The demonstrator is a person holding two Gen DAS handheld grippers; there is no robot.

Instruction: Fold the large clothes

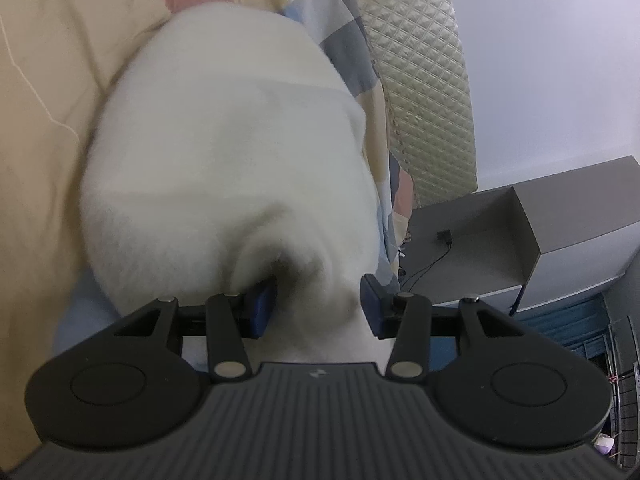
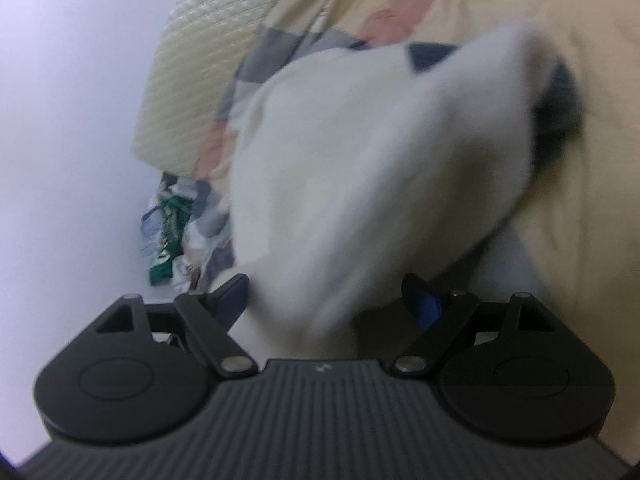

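Here, a white fleecy garment (image 1: 224, 152) is seen bunched directly ahead of the left gripper (image 1: 316, 308), a gathered fold of it drawn down between the two blue pads (image 1: 260, 308). The jaws are set fairly wide, and cloth fills the gap; whether it is actually pinched cannot be told. The bulk of the garment is spread forward over a cream patchwork quilt (image 1: 48, 80), with a quilted headboard (image 1: 424, 80) at the right and a grey bedside cabinet (image 1: 500, 240) beyond.

In the right wrist view, everything is blurred. The same white garment (image 2: 360, 152) is draped across and in front of the right gripper (image 2: 328, 300), passing between its widely parted fingers (image 2: 426, 304). A grip cannot be confirmed. A crumpled coloured heap (image 2: 172, 232) is seen left of the bed.
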